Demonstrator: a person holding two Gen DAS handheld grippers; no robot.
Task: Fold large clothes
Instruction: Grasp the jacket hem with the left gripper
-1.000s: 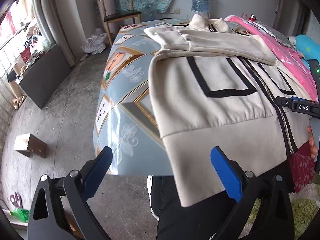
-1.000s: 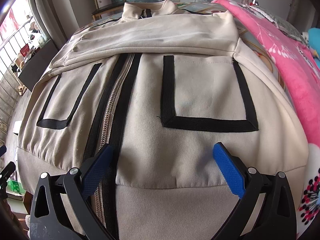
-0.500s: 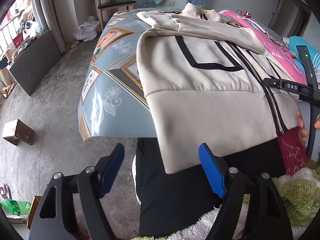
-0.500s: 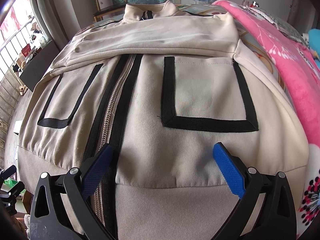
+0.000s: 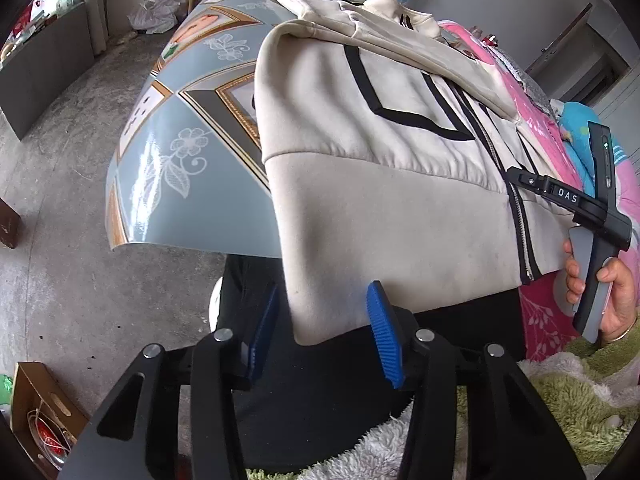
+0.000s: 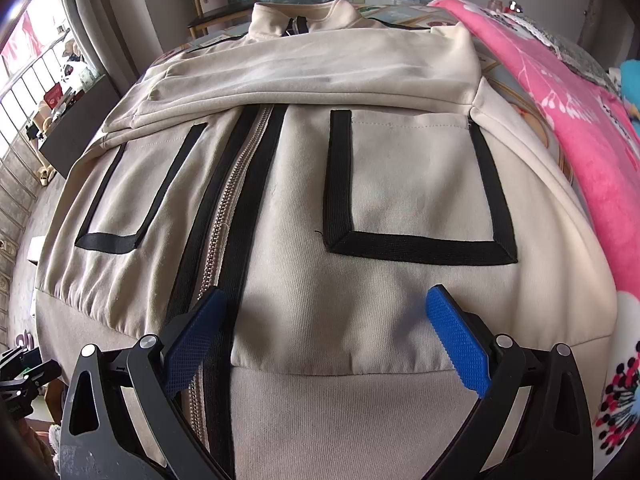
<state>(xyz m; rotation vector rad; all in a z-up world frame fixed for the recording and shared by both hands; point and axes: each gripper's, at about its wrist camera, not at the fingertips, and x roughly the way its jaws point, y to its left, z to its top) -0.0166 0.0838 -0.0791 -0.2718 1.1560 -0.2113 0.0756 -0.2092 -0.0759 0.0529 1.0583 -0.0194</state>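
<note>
A cream zip jacket (image 5: 384, 200) with black trim lies front up on the table, sleeves folded across the chest, its hem hanging over the near edge. My left gripper (image 5: 320, 332) is open with its blue pads either side of the hem's left corner (image 5: 316, 320). My right gripper (image 6: 324, 340) is open just above the jacket (image 6: 360, 184), over the lower front beside the zip (image 6: 216, 256). The right gripper's body (image 5: 592, 232) shows in the left wrist view, held by a hand.
The table has a blue patterned cloth (image 5: 168, 152). A pink blanket (image 6: 568, 92) lies along the right side. A wooden chair (image 6: 216, 4) stands behind the table. A cardboard box (image 5: 36, 400) sits on the concrete floor at lower left.
My left gripper has moved forward and right to the hem's left corner, which now sits between its pads, and its jaws have narrowed. The right gripper has barely moved.
</note>
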